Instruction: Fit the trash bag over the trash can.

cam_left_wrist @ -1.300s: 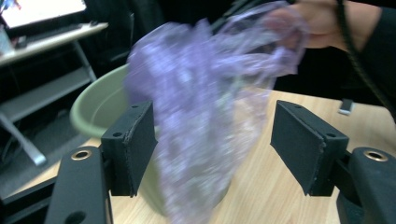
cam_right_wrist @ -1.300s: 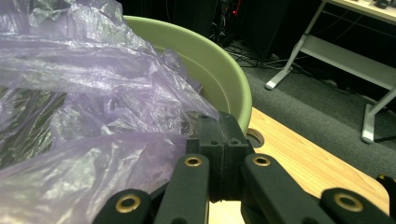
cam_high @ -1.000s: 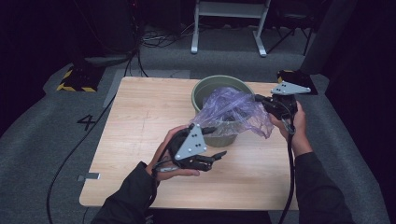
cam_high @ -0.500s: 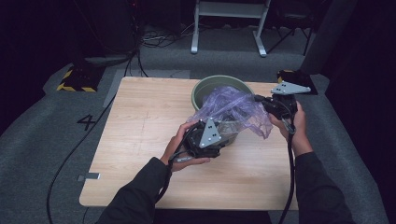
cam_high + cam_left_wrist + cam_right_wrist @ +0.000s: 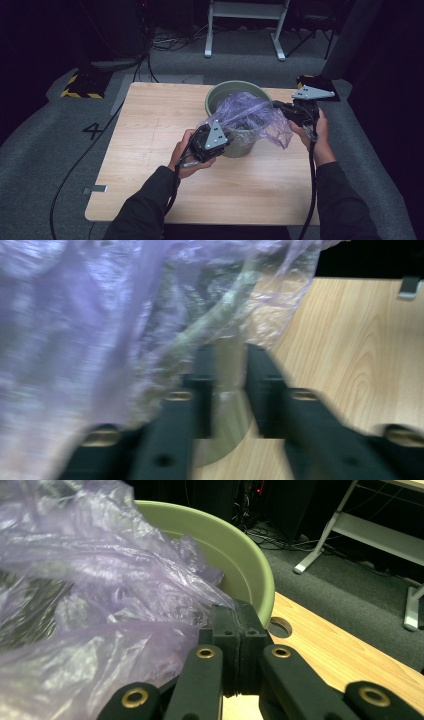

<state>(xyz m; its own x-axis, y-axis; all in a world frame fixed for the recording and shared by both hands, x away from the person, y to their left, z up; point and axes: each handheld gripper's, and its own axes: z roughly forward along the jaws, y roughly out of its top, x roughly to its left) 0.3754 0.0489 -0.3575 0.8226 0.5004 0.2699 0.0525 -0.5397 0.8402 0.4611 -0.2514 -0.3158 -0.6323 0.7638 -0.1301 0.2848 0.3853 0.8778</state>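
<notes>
L gripper at bin's near side: jaws have just been closing, gap remains, bag film and bin rim between them, not clamped. Purple bag drapes over green bin near worktop far-right edge. R gripper clamped on bag's right edge.

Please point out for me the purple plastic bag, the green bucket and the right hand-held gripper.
purple plastic bag point(image 5: 250, 112), high view, crumpled middle of the film.
green bucket point(image 5: 235, 555), right gripper view, inner wall below the rim.
right hand-held gripper point(image 5: 235, 630), right gripper view, where its closed fingertips meet on the bag's edge.
</notes>
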